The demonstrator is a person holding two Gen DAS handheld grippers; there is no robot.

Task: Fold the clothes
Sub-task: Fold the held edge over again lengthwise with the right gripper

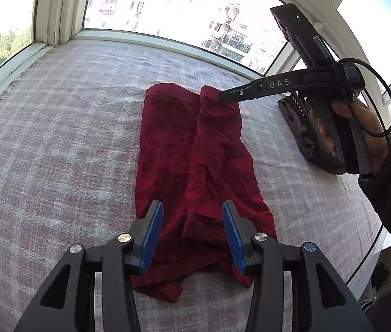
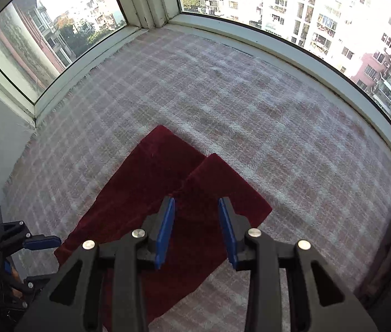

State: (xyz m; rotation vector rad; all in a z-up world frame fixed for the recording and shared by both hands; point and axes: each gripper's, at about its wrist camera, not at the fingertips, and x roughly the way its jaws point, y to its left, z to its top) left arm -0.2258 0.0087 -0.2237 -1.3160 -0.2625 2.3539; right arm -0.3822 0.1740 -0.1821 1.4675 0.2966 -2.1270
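Bay-window ledge, plaid blanket (image 1: 57, 152). Dark red garment (image 1: 195, 152) lies flat beneath and ahead of both grippers. Left gripper (image 1: 192, 213) jaws parted, nothing between. Right gripper (image 2: 196, 207) also parted, over garment's far end.

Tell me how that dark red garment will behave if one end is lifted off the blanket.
The dark red garment looks thin and creased, so it would probably droop limply rather than hold its shape. Its folded halves lie loosely overlapped, so the fold may fall open. On the fuzzy plaid blanket it would likely drag and bunch rather than slide.
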